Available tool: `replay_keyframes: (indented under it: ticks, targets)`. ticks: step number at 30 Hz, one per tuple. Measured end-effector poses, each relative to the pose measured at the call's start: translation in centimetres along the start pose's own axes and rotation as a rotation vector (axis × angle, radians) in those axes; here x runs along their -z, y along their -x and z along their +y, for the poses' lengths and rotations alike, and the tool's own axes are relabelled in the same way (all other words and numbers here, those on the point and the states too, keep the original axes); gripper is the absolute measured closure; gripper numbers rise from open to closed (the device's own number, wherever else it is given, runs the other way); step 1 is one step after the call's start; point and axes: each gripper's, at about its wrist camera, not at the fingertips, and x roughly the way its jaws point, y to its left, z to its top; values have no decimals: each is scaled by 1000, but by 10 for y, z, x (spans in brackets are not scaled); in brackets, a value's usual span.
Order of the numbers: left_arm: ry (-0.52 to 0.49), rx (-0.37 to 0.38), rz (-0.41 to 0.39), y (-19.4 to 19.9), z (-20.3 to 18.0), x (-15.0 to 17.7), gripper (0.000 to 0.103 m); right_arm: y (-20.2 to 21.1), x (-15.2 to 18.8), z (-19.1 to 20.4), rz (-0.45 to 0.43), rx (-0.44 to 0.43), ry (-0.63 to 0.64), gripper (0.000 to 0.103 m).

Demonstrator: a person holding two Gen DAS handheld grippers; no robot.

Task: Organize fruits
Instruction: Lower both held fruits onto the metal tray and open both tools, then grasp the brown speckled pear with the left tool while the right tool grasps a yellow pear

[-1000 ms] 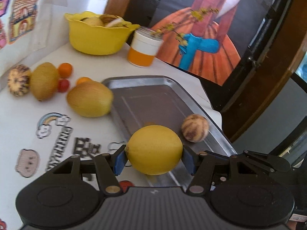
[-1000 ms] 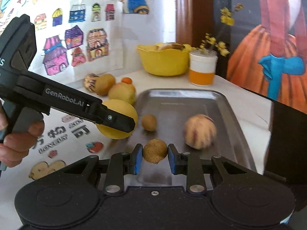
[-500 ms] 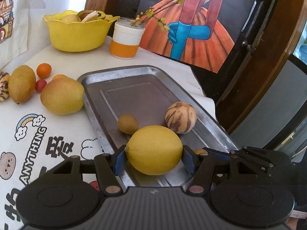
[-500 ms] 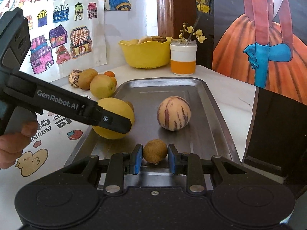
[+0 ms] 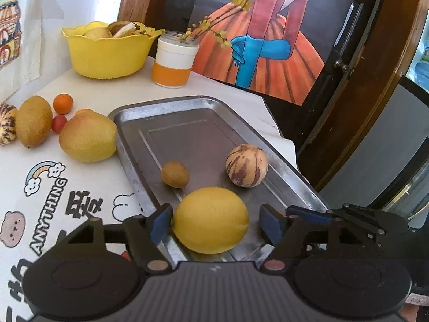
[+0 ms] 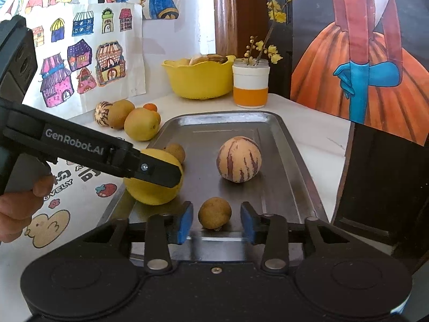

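Both grippers have their jaws spread, and each fruit sits free between them on the metal tray [image 5: 193, 107]. The left gripper [image 5: 214, 221] has its jaws a little wider than the yellow fruit [image 5: 210, 220], which rests on the tray near the 7 o'clock corner; a narrow gap shows on the right side, while on the left side I cannot tell if the pad touches. The right gripper [image 6: 216, 221] has its jaws well apart around the small brown fruit [image 6: 215, 212], at 6 o'clock on the tray. The striped fruit [image 6: 238, 158] lies near the tray centre, and 1 more small brown fruit [image 5: 175, 174] is at about 9 o'clock. On the desk [image 5: 80, 187], beside the tray at 10 o'clock, several fruits remain, among them the large yellow-orange fruit [image 5: 87, 139]. I think the main risk is rolling: the fruits are round, so a pad that brushes one when the gripper pulls away may push it into a neighbour or toward the low rim. The yellow fruit is close to the rim, so it is the most exposed.
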Motion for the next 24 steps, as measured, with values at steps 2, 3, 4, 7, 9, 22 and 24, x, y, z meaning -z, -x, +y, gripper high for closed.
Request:
replay_keyframes:
  ticks: [2,3,4,7,9,22,24]
  targets:
    - [5,-2,-13,7,1,2,19,7,-1,2,-10,10,-1,46]
    - [8,-6,-21,12,1,4,17,12,0,3,-14,14,-1,40]
    - [13,-12,-33,17,2,7,12,16,0,5,-16,18,-2,37]
    - [28,-37,-65,32,6,15,2,29,0,9,-18,25,-6,20]
    - [34,-53,-79,43,9,21,1,37,1,14,-18,27,-7,9]
    - [70,-148,-56,100,46,75,1,76,11,60,59,-19,19,1]
    - [70,-166,-50,108,52,82,1,77,11,69,74,-36,29,1]
